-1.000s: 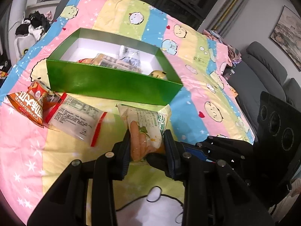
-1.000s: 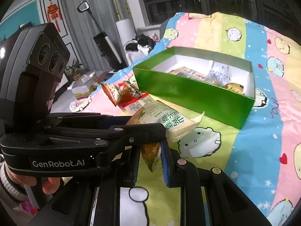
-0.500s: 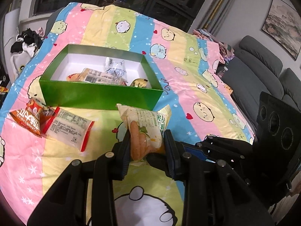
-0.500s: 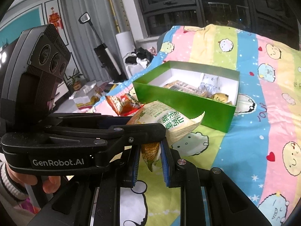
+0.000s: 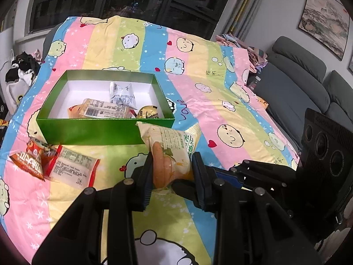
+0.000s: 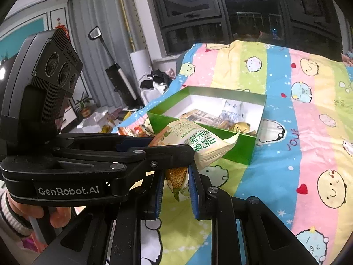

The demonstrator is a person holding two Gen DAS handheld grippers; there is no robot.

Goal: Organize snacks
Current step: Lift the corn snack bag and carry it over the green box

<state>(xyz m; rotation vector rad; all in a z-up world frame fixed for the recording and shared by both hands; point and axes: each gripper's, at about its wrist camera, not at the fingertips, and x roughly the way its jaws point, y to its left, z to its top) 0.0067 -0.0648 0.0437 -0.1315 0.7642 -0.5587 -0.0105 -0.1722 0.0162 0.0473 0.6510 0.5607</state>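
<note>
Cartoon-striped bedsheet at night: corn snack packet clamped between left gripper and right gripper, now lifted higher, nearing green box; two red packets left outside.

Dark night windows, grey sofa, framed landscape painting, grey curtains.

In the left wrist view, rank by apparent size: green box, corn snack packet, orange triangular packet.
1. green box
2. corn snack packet, though nearer the camera, so its place is unsure
3. orange triangular packet, about alike
</note>
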